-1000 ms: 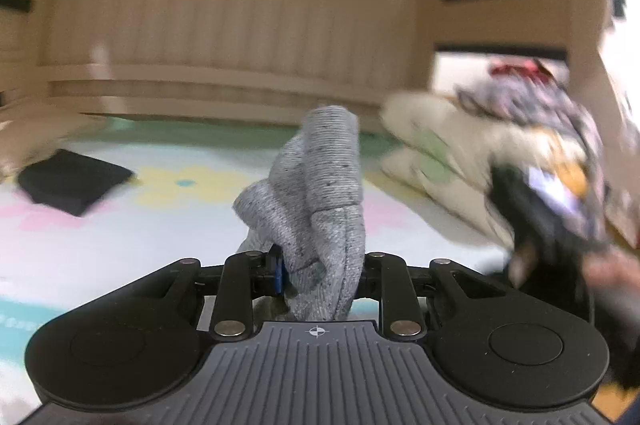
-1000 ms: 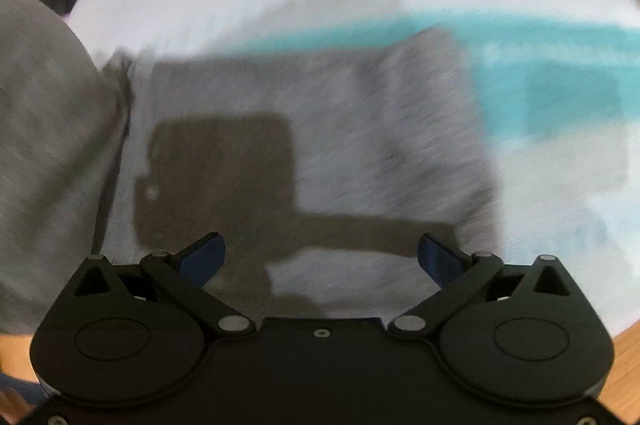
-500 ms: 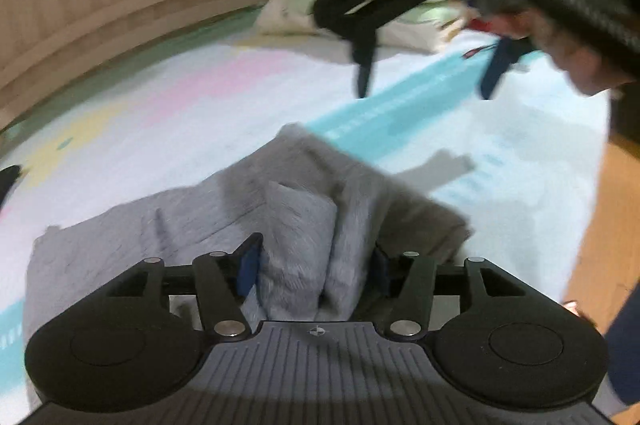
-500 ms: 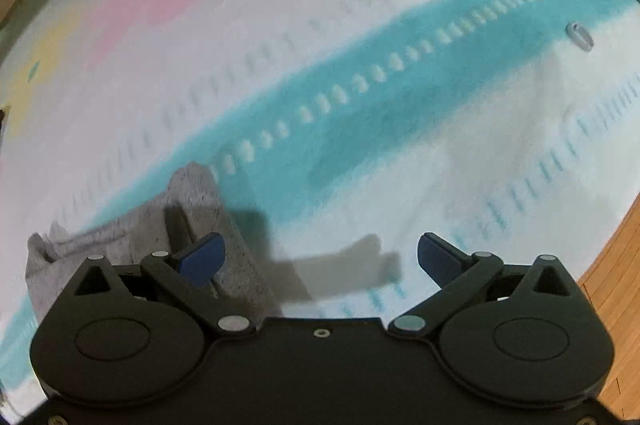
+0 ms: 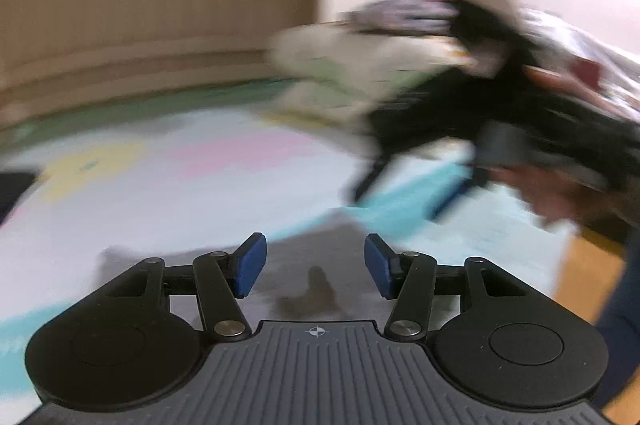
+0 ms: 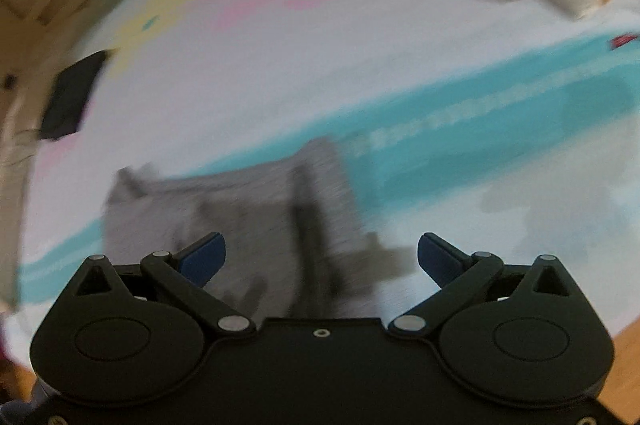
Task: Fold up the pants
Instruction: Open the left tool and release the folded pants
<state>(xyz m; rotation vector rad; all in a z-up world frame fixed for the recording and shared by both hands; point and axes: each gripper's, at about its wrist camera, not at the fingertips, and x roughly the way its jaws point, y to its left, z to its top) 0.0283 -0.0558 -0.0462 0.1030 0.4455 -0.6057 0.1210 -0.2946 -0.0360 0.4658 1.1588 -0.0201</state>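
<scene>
Your left gripper (image 5: 313,265) sits low and tilted slightly down over the mat (image 5: 180,185), blue pads apart with nothing between them; the grey pants (image 5: 316,249) lie flat just ahead of and under its fingertips. Your right gripper (image 6: 322,257) is pitched steeply down, jaws spread wide and empty, with the folded pants (image 6: 240,209) on the mat just past its left finger. In the blurred left view, the right gripper (image 5: 412,193) hangs ahead and to the right, your hand (image 5: 560,189) behind it.
</scene>
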